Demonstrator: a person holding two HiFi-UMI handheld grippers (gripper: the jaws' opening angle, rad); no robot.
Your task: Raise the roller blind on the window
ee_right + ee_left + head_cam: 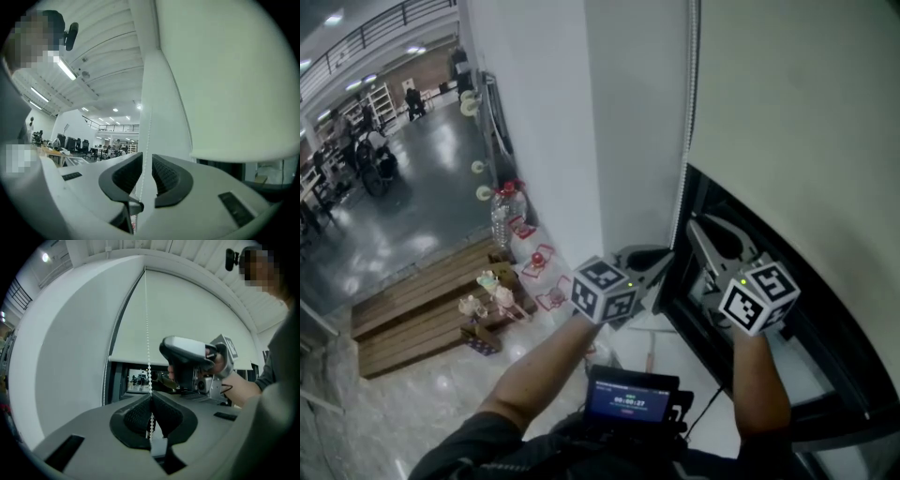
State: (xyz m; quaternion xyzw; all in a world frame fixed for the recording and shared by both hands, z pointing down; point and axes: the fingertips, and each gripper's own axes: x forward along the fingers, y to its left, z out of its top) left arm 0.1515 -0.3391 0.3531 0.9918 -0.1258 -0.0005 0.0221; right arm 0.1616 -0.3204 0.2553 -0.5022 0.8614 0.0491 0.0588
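In the head view, an off-white fabric roller blind is seen covering most of a dark-framed window, with its lower edge running aslant above the exposed dark strip of glass. A thin white bead chain hangs along the blind's left side, beside a white wall pillar. The left gripper is held level at the chain, and the right gripper is held just beside it, higher and tilted upward, below the blind's edge. A small black device with a lit screen is seen at the person's chest.

In the left gripper view, the left gripper is shown with its black pads pressed together on the bead chain, which rises straight from them in front of the roller blind. The right gripper is seen beyond, gripped by a hand, in front of the blind's bottom edge.

In the right gripper view, the right gripper is shown with a narrow gap between its pads. The bead chain passes through that gap without being pinched. The roller blind fills the right side, and the pillar stands behind the chain.
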